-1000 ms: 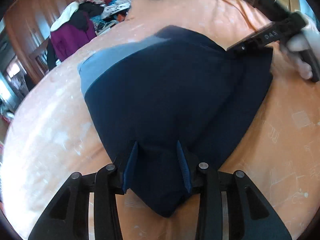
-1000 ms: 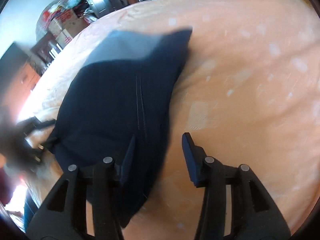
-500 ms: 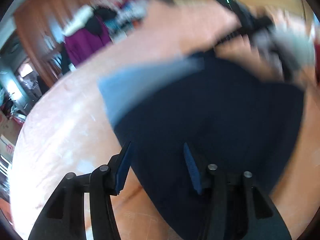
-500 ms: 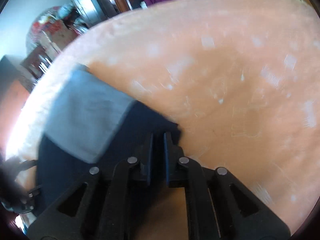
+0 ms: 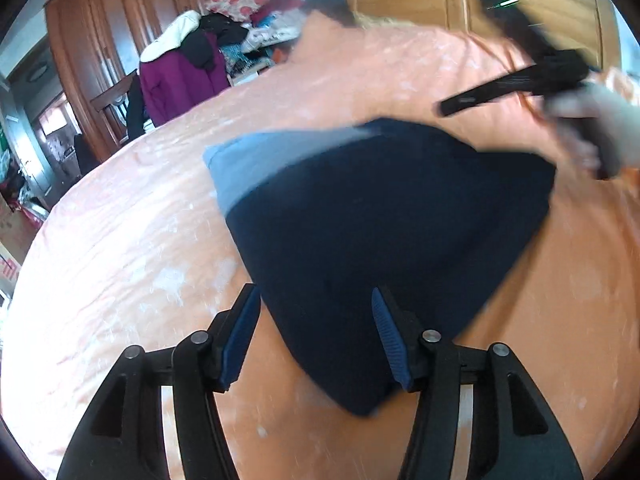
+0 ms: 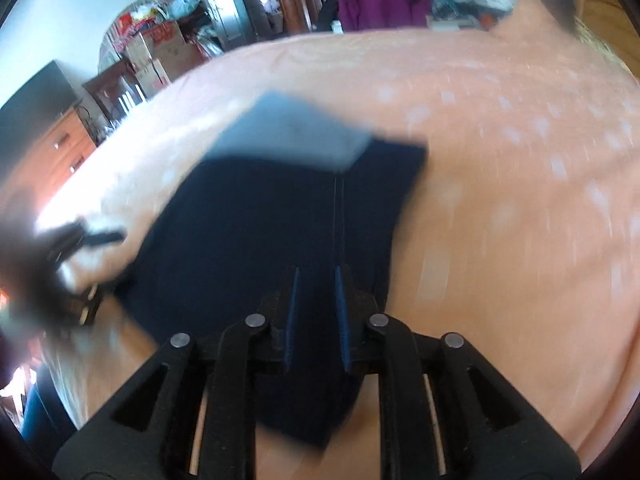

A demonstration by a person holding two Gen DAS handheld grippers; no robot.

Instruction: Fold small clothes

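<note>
The navy garment (image 5: pixel 384 232) lies flat on the orange bed (image 5: pixel 132 248), grey waistband (image 5: pixel 256 160) at the far end, narrow end toward the left gripper (image 5: pixel 316 336), whose fingers gape wide, gripping nothing. The right gripper (image 6: pixel 316 312) has narrowly parted fingers over the cloth's near edge; probably loose, though blur hides it.

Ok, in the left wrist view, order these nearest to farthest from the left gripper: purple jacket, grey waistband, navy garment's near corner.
1. Navy garment's near corner: between the left gripper's open fingers.
2. Grey waistband: garment's far edge, centre-left.
3. Purple jacket: beyond the bed, upper left.
</note>
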